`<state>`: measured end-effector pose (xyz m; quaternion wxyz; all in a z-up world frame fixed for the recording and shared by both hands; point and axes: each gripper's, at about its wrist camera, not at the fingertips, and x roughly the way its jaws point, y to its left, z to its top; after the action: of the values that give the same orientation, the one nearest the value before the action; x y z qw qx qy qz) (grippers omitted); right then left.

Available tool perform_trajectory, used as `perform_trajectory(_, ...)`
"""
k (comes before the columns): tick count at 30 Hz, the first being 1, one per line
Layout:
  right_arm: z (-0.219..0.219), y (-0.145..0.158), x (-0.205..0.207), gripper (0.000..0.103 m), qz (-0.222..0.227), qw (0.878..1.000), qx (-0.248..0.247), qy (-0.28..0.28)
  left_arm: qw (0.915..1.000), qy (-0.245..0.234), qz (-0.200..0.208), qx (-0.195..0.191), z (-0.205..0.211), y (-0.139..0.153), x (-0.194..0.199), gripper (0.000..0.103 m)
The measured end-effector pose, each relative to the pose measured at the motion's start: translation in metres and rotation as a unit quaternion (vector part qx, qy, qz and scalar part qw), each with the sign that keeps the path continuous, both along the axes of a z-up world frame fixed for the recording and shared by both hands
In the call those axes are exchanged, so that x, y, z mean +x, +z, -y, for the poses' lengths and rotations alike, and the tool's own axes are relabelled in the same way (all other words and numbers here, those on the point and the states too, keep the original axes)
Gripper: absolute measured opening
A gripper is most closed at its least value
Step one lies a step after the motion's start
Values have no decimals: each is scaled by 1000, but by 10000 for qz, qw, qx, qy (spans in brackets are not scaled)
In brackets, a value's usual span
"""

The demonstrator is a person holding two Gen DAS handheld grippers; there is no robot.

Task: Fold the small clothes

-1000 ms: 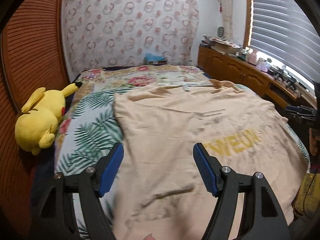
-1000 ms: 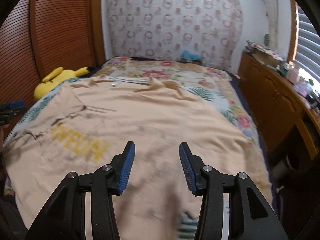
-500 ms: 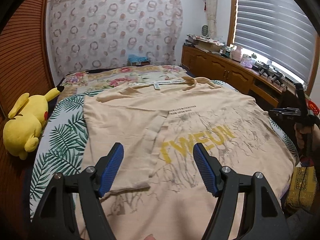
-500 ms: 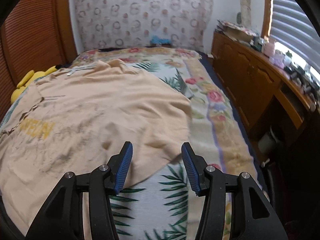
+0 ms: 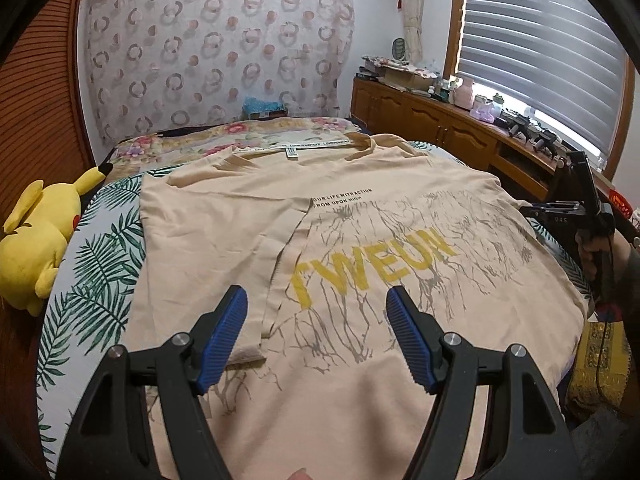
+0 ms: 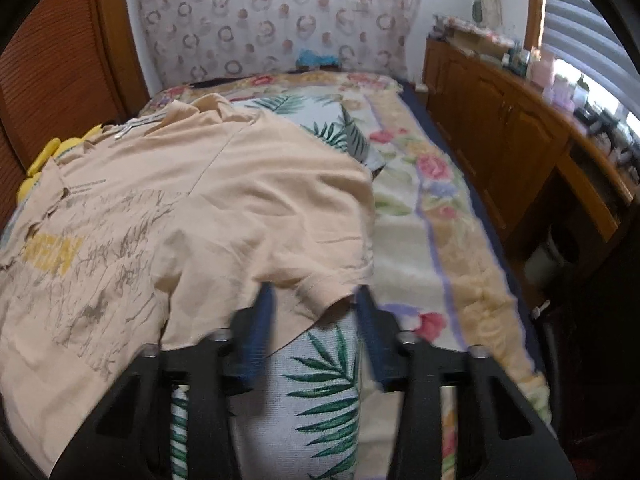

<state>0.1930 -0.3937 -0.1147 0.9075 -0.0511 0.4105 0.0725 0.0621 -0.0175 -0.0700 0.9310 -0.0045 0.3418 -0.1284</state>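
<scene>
The shirt [image 5: 360, 264] is spread flat on the bed [image 5: 92, 264], and its left side is already folded in. The right gripper [image 6: 316, 308] has been moved from the middle of the shirt to the right sleeve edge. Its jaws are closing, with the sleeve between them. The left gripper [image 5: 316, 332] is kept wide and empty above the print. The right side can be folded next.

back wall: curtain [image 5: 216, 60] printed with rings and dots
left side: slatted wooden door [image 5: 38, 92]
bed: bedspread [image 6: 404, 208] with palm leaves and flowers
right side: wooden cabinets [image 5: 432, 126], clutter on top
window: white blinds [image 5: 536, 36], daylight beneath
</scene>
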Motion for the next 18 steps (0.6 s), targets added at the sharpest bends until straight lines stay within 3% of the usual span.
perform_trajectory(1, -2, 1, -1, 15, 65, 9999, -91, 71, 10000, -5, 1, 2, 0, 0, 0, 72)
perform_trajectory(5, -10, 1, -4, 3, 175, 9989, -360, 258, 10000, -13, -4, -19, 2, -1, -1, 72)
perform_trajectory(9, -11, 14, -8, 1, 464, 9981, -297, 275, 10000, 8, -1, -43, 1, -1, -3, 72)
perform_trajectory(18, -45, 83, -11, 1, 1216, 9902, -105, 683, 9999, 83, 70, -133, -5, 3, -4, 72)
